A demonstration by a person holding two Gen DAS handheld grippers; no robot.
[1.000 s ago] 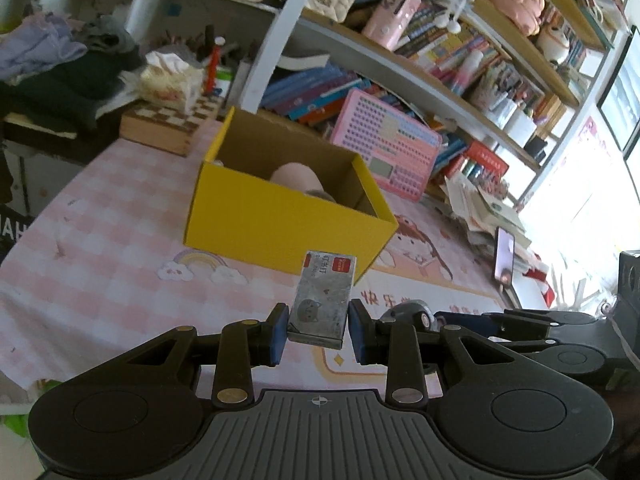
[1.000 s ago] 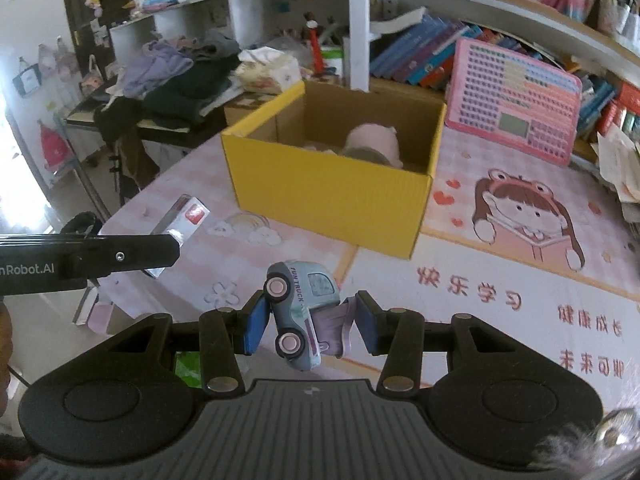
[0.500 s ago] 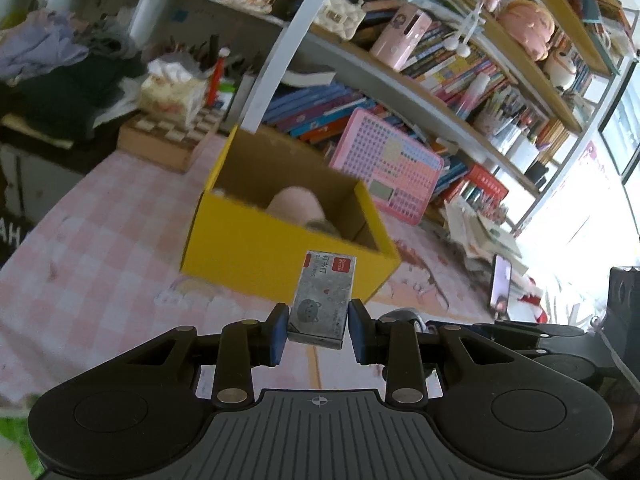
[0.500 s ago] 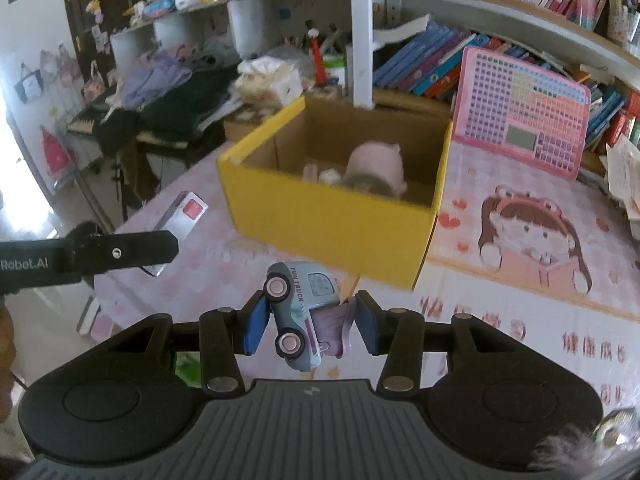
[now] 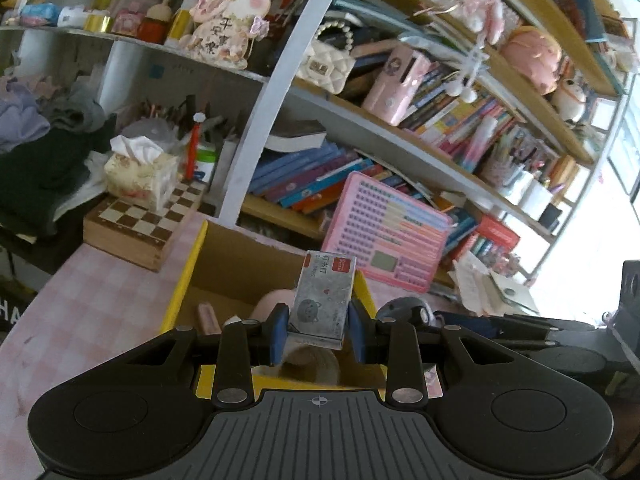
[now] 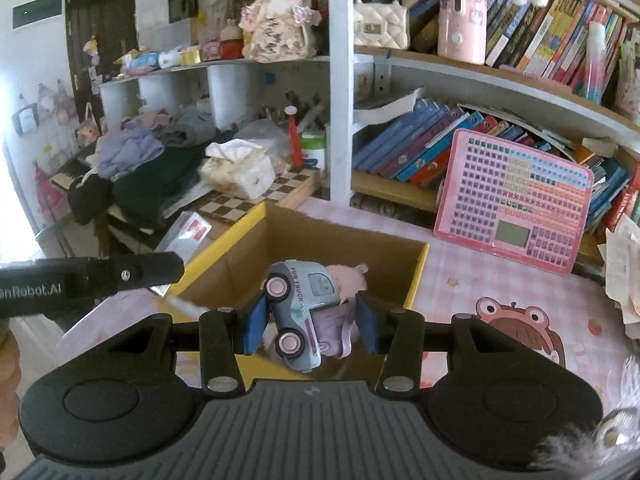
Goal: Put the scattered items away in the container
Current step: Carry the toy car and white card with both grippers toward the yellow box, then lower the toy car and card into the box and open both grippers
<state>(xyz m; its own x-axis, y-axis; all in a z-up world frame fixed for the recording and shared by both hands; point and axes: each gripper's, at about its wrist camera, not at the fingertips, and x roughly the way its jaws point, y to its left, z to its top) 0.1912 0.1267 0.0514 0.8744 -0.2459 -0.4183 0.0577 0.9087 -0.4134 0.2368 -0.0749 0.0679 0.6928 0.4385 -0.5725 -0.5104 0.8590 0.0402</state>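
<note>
The yellow cardboard box point(image 6: 416, 276) stands open on a pink checked tablecloth point(image 5: 100, 300), and everything here is placed from it. The left gripper point(image 5: 318, 334) has its blue pads pressed on the lower edges of a small grey staple box point(image 5: 324, 296) with a red label, held upright above the near half of the yellow cardboard box. The right gripper point(image 6: 310, 326) is closed partway around a pale blue toy truck point(image 6: 300, 308) marked FUN TRUCK, which hangs tilted, pink wheels facing left, over the box's near wall. Inside the box lie a pink plush toy point(image 6: 348, 280) and a small pink stick-like item point(image 5: 206, 316) that I cannot identify. Behind the box to the left sits a wooden chessboard case point(image 5: 136, 228) with a tissue pack point(image 5: 140, 176) on it; behind it to the right a pink learning tablet point(image 6: 516, 200) leans against a shelf of books point(image 6: 420, 148).
</note>
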